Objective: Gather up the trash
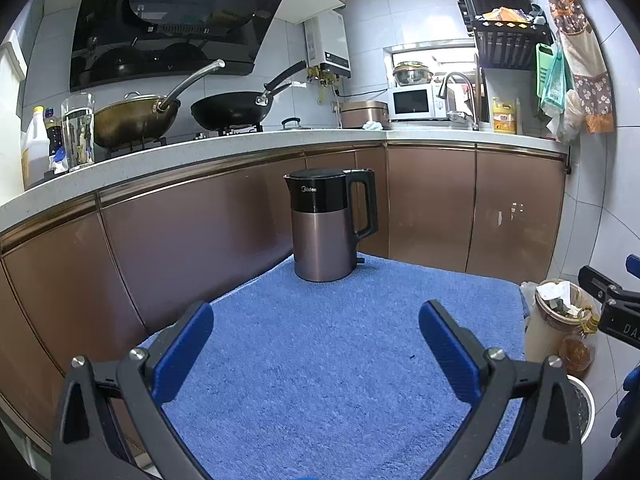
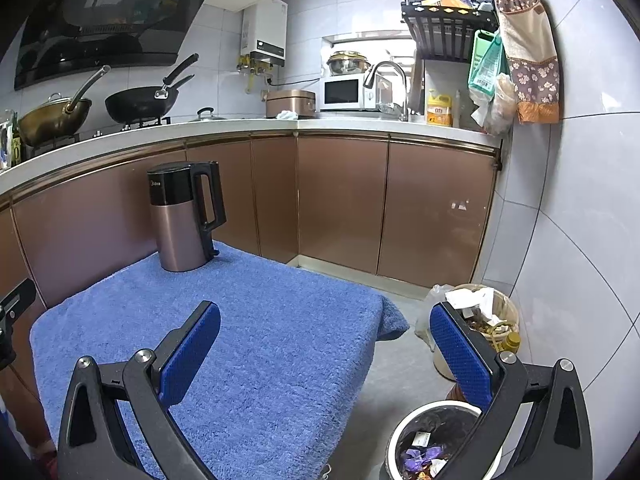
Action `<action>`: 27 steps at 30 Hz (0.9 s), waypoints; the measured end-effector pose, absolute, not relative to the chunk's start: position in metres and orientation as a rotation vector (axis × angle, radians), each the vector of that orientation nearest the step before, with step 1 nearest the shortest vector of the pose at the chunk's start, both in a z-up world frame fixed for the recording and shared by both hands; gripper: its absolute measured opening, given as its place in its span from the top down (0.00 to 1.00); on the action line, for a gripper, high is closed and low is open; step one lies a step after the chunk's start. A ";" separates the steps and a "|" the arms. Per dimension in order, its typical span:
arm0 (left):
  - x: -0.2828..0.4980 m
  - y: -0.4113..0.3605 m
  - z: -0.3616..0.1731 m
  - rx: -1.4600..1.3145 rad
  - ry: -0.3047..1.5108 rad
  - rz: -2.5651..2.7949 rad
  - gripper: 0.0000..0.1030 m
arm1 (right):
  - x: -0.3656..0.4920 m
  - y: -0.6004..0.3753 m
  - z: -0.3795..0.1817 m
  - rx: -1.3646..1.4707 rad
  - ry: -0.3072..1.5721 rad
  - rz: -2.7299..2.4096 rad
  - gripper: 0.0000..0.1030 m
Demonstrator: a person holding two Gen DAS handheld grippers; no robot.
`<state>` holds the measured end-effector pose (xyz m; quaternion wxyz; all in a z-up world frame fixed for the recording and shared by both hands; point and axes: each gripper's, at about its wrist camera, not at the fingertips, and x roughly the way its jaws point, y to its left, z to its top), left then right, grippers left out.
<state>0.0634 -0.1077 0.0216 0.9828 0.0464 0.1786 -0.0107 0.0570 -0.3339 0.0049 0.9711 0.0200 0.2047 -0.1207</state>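
Trash sits in the small round white-rimmed bin with a black liner on the grey floor, just right of the blue fluffy towel-covered desk. Inside it: purple crinkled wrappers and a small white scrap, bunched together. Bin's lower part is cut off by the frame edge and partly hidden behind the right hand-held gripper. In the left view only a sliver of its rim shows.

Behind it, near the wall, a taller beige round bin holds white crumpled paper and brownish scraps; contents hard to make out.

Desk top carries only the brown-and-black electric kettle, upright at the far edge.

Left hand-held gripper: jaws wide, nothing between the blue pads, over the towel. Right hand-held gripper: jaws wide, empty, right finger overlapping the bins.
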 end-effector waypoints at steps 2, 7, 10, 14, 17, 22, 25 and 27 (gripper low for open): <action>0.065 -0.107 0.020 0.089 0.366 -0.027 0.00 | 0.057 -0.333 0.004 0.039 0.416 -0.244 0.00; 0.067 -0.106 0.019 0.079 0.379 -0.039 0.00 | 0.057 -0.336 0.003 0.043 0.419 -0.244 0.00; 0.067 -0.106 0.019 0.078 0.381 -0.041 0.00 | 0.058 -0.338 0.001 0.048 0.424 -0.242 0.00; 0.064 -0.107 0.019 0.078 0.377 -0.041 0.00 | 0.058 -0.339 0.000 0.047 0.422 -0.243 0.00; 0.065 -0.106 0.020 0.073 0.374 -0.042 0.00 | 0.056 -0.340 0.001 0.047 0.417 -0.246 0.00; 0.064 -0.106 0.021 0.069 0.370 -0.040 0.00 | 0.054 -0.341 0.001 0.041 0.412 -0.249 0.00; 0.063 -0.107 0.021 0.073 0.367 -0.041 0.00 | 0.053 -0.338 0.002 0.031 0.409 -0.253 0.00; 0.061 -0.108 0.021 0.076 0.364 -0.040 0.00 | 0.052 -0.339 0.003 0.031 0.407 -0.251 0.00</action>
